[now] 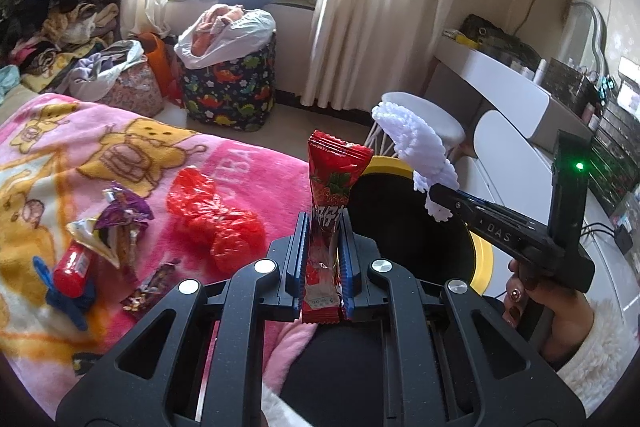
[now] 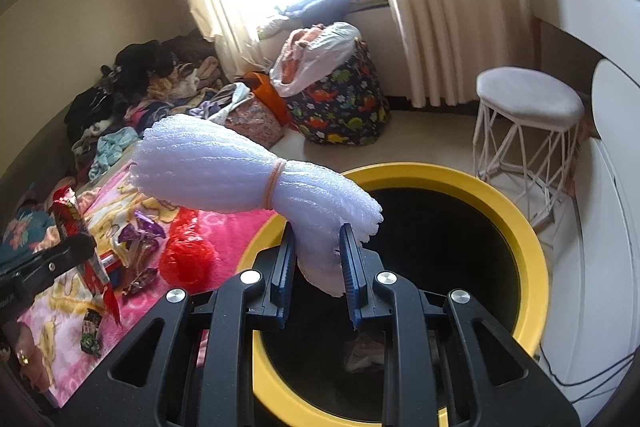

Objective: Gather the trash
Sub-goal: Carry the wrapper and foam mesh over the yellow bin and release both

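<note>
Red snack wrapper point(image 1: 328, 211) upright, pinched between the closed blue pads of the left tool point(image 1: 323, 239), above the edge of a pink cartoon blanket point(image 1: 100, 147). White foam netting point(image 2: 248, 167), banded in the middle, clamped at its lower end by the right tool point(image 2: 317, 259), over the yellow-rimmed black bin point(image 2: 516, 223). More trash on the blanket at 9 o'clock of the left tool: crumpled red plastic bag point(image 1: 216, 215), purple wrapper point(image 1: 124, 207), small red pack point(image 1: 74, 267). White stool point(image 2: 528, 99) beyond the bin at 1 o'clock.

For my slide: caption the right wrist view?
Right gripper holds white foam netting over the yellow-rimmed bin.
</note>
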### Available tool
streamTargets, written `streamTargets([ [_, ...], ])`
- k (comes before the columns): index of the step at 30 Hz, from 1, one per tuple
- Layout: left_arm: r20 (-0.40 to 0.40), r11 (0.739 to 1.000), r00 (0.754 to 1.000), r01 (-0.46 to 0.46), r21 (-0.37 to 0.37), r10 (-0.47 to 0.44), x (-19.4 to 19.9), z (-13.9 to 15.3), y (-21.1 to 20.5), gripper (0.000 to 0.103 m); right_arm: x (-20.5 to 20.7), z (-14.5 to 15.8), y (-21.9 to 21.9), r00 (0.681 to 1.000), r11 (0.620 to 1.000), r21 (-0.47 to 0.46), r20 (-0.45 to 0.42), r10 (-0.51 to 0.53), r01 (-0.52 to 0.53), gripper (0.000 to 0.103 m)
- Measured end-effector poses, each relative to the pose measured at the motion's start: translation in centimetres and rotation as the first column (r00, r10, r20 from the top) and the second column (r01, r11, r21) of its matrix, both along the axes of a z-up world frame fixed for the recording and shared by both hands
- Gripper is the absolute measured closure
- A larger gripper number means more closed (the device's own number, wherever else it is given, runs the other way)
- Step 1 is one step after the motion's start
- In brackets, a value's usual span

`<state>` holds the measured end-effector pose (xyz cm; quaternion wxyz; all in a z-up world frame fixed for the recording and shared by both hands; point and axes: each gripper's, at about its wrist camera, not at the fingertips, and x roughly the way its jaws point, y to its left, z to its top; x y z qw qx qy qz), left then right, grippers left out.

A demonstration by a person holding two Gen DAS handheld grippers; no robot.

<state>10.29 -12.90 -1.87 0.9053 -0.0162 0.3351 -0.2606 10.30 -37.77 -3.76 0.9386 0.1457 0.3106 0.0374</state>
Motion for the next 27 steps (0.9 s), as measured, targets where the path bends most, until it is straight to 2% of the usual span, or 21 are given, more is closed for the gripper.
streamTargets([
  [11, -0.012, 0.996, 0.997, 0.083, 0.014, -0.082, 0.9, -1.4, -4.2, 0.094, 0.1, -2.6, -3.7, 0.990, 0.987, 0.105, -0.092, -0.108, 0.117, 0.082],
  [27, -0.058, 0.990, 0.989, 0.135, 0.033, -0.133, 3.0, -4.6, -8.8, 0.094, -0.2, -3.9, -6.7, 0.970, 0.966, 0.123, -0.124, -0.211, 0.226, 0.081],
])
